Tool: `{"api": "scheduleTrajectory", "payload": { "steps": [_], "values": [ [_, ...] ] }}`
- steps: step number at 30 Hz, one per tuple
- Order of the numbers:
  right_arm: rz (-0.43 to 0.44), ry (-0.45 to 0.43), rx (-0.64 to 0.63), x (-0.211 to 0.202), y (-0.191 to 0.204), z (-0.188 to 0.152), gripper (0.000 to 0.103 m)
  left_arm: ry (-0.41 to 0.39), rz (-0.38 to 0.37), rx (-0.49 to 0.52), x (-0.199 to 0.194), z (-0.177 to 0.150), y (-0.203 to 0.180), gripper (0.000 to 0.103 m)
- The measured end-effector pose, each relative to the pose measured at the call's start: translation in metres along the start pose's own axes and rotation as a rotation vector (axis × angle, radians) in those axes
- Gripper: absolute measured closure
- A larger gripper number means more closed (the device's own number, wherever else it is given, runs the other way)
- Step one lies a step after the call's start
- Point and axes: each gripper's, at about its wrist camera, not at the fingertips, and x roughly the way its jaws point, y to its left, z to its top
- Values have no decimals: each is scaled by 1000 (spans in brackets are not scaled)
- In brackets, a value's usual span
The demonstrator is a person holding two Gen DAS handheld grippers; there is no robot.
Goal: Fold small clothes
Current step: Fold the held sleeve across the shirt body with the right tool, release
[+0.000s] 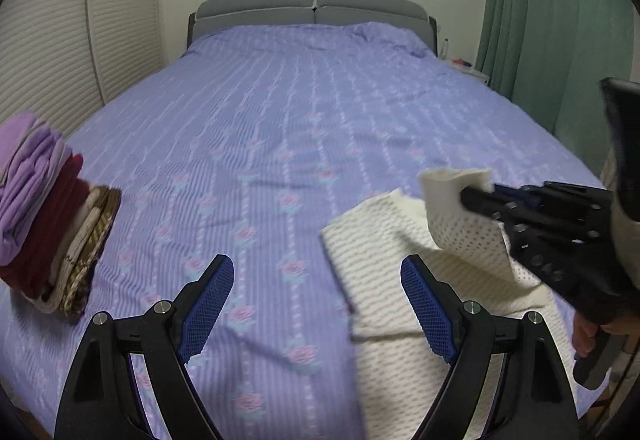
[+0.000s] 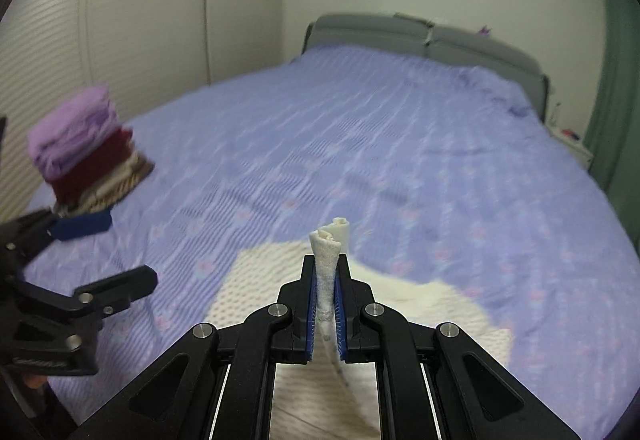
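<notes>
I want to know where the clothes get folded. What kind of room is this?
Most likely a bedroom: a big bed with a purple flowered sheet, a grey padded headboard, and green curtains by the wall.

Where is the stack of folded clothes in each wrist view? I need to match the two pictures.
Left wrist view: the stack of folded clothes lies at the far left edge, on the bed sheet, left of the open left gripper.
Right wrist view: the stack sits at upper left, blurred, beyond the left gripper.
Shared landmark: the grey headboard at the far end of the bed.
</notes>
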Motion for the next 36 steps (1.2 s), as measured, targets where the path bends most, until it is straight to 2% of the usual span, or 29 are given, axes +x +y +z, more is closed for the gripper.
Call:
{"api": "scheduleTrajectory", "payload": {
  "steps": [4,5,6,7,8,13,16,21,23,27,29,36],
  "values": [
    [13,55,24,25,11,-8,93,19,8,4,11,-4,10,17],
    [16,60,30,27,11,-8,89,25,11,2,14,-5,12,17],
    [24,70,37,28,11,-9,82,28,12,-1,15,-5,14,17],
    [32,77,45,28,10,-9,58,30,12,-7,17,-5,16,17],
    [24,66,53,23,10,-11,41,32,10,-12,17,-6,17,17],
    [-11,-3,53,-17,5,-27,39,32,-34,0,18,-11,12,17],
    [-70,-28,58,-47,-7,-45,31,36,-118,21,19,-18,4,17],
    [-137,-15,164,-75,-48,-82,31,85,-221,1,33,-28,-9,18],
    [-193,14,202,-78,-67,-99,31,106,-276,5,38,-32,-14,23],
    [-236,74,289,-74,-99,-128,31,83,-283,89,44,-25,-26,29],
    [-241,73,326,-76,-109,-138,31,102,-295,103,53,-17,-30,40],
    [-241,101,354,-59,-119,-154,31,165,-319,142,86,-4,-41,41]
  ]
}}
